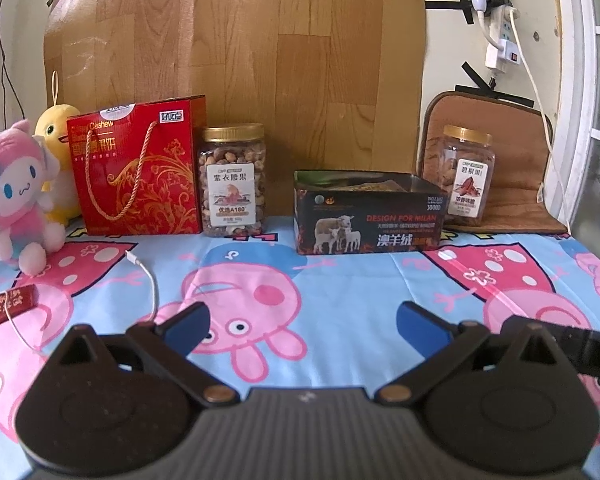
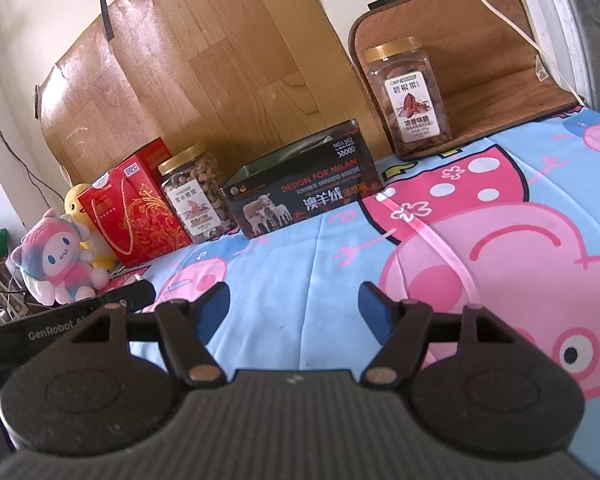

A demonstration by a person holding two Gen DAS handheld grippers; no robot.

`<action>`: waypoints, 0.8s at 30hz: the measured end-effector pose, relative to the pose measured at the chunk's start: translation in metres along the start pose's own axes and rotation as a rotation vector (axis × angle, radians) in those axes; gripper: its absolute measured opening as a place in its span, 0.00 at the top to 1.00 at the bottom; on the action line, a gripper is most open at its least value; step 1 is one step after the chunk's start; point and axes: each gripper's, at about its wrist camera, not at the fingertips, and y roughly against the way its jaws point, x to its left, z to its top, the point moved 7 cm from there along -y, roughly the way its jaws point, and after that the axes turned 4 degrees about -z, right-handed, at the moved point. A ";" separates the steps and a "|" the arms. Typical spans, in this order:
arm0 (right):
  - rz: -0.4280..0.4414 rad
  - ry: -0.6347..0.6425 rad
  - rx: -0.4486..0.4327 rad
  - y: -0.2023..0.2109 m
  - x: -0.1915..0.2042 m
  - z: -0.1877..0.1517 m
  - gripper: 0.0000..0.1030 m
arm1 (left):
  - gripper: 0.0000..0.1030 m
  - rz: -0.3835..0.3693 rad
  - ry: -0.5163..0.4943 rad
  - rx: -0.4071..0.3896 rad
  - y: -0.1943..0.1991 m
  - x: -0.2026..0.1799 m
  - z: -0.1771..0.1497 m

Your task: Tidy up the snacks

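On the cartoon sheet (image 1: 340,280), the open black box (image 1: 370,216) lies long side across the view between the nut jar (image 1: 231,180) and the pecan jar (image 1: 466,176), which stand upright. Both the left gripper (image 1: 302,322) and right gripper (image 2: 294,300) hang spread and empty, so nothing seems started. Likely next: reach the flat red packet (image 1: 10,306) at left, long axis roughly across, and box it.

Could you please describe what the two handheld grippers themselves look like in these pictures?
Both the left gripper and right gripper are matte black, with ribbed bodies, rounded side discs, copper-coloured pivot rivets and blue fingertip pads. Neither shows any cable.
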 end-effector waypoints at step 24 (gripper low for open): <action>-0.002 0.001 0.002 0.000 -0.001 -0.002 0.29 | 0.00 0.026 -0.009 -0.009 0.002 0.002 0.001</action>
